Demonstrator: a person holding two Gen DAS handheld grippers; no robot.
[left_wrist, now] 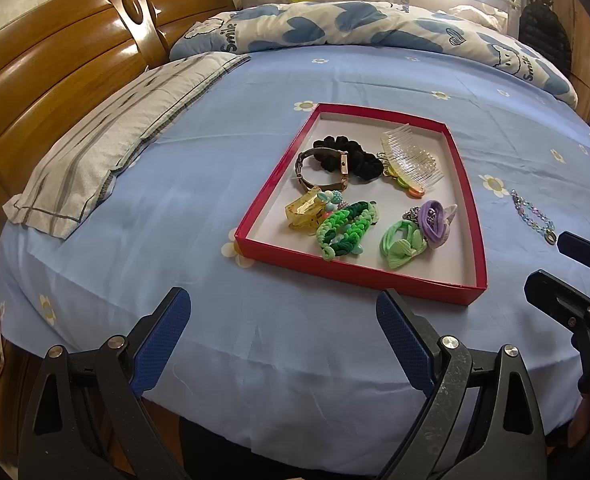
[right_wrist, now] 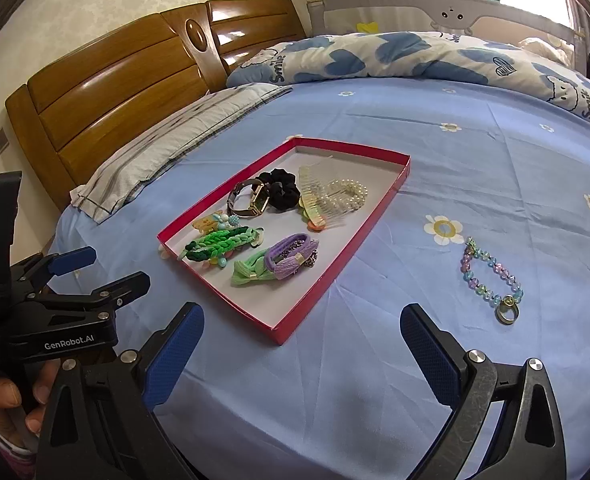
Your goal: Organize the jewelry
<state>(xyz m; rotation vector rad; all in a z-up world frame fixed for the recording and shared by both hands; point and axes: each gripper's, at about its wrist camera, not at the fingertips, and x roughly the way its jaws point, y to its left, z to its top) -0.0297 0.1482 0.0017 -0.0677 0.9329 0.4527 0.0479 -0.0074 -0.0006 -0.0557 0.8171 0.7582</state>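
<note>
Altogether one red tray, one beaded bracelet outside it on the sheet, two tools both spread apart, empty

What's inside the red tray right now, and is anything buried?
The red tray holds a watch, black scrunchie, clear comb, pearl piece, green braided band and purple tie. A chain under the purple tie is mostly hidden.

A home bedroom is indicated by a bed spread with a flowered blue sheet, a wooden headboard, a striped pillow, a rumpled duvet and wallpapered walls.
</note>
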